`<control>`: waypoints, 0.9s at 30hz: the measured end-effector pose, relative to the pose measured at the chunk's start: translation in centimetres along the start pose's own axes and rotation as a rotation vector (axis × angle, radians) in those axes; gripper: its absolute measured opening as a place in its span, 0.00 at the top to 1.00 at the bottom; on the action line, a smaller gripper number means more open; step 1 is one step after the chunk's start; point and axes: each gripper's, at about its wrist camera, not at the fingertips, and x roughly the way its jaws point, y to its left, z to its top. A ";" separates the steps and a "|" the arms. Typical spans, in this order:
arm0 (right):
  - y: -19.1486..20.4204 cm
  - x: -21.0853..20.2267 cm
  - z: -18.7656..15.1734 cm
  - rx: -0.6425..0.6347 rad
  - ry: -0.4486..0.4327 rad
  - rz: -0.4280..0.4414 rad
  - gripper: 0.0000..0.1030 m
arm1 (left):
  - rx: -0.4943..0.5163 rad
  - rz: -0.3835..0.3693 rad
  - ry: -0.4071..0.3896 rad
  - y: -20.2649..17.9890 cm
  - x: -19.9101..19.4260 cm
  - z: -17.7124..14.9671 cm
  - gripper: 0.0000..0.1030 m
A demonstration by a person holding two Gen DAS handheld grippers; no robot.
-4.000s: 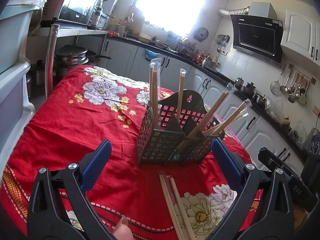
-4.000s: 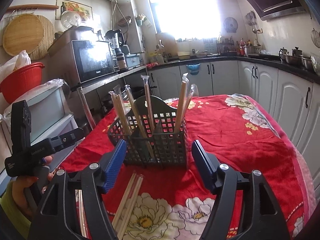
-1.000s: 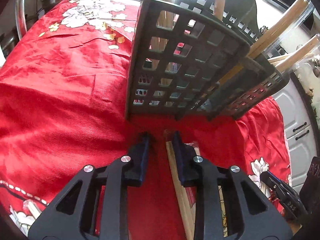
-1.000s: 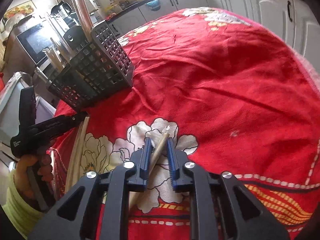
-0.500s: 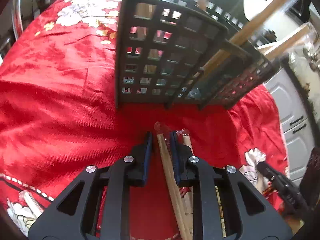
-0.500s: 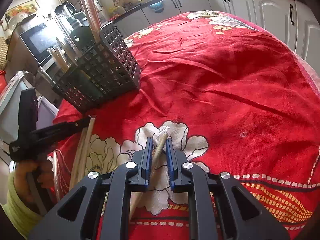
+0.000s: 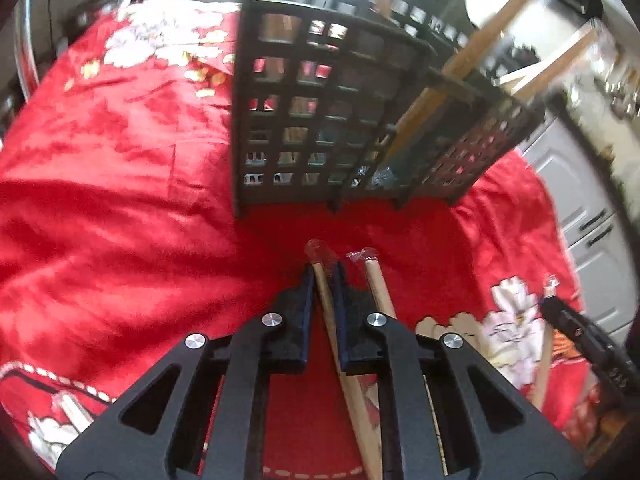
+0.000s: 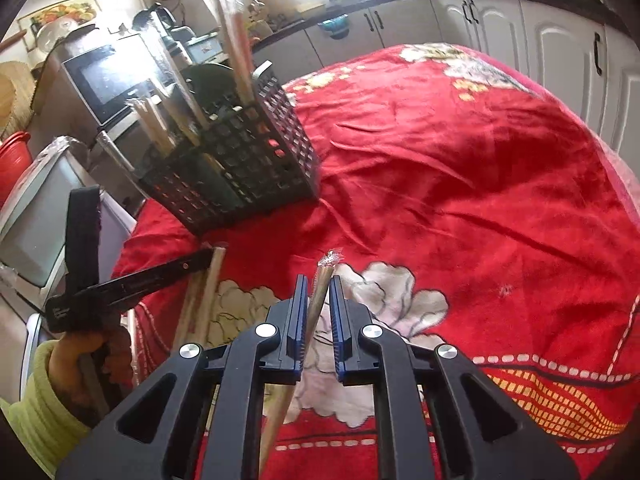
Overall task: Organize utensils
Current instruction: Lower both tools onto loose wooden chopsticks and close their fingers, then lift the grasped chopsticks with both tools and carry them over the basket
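Left wrist view: a wrapped chopstick pair [image 7: 326,280] is pinched between the left gripper [image 7: 323,276] jaws, just short of the black utensil basket [image 7: 320,120] on the red floral cloth [image 7: 120,200].

Right wrist view: another wrapped pair [image 8: 320,292] is clamped by the closing right gripper [image 8: 319,284], lifted clear of the cloth.

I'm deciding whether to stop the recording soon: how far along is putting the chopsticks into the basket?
Partly done. Several wrapped chopstick pairs already stand in the black basket. In hand: the left tongs are shut on one wrapped pair, and the right tongs, closing, pinch another. Left: at least one more pair lies on the red cloth beside the left tongs.
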 end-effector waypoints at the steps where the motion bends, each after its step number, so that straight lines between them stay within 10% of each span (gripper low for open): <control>1: 0.2 -0.2 0.2 -0.007 -0.006 0.006 0.90 | -0.026 -0.030 -0.001 0.5 -0.3 0.0 0.96; 27: 7.6 -7.2 4.8 -0.209 -0.246 0.134 0.94 | 0.001 -0.201 -0.353 -1.8 -15.3 3.6 0.98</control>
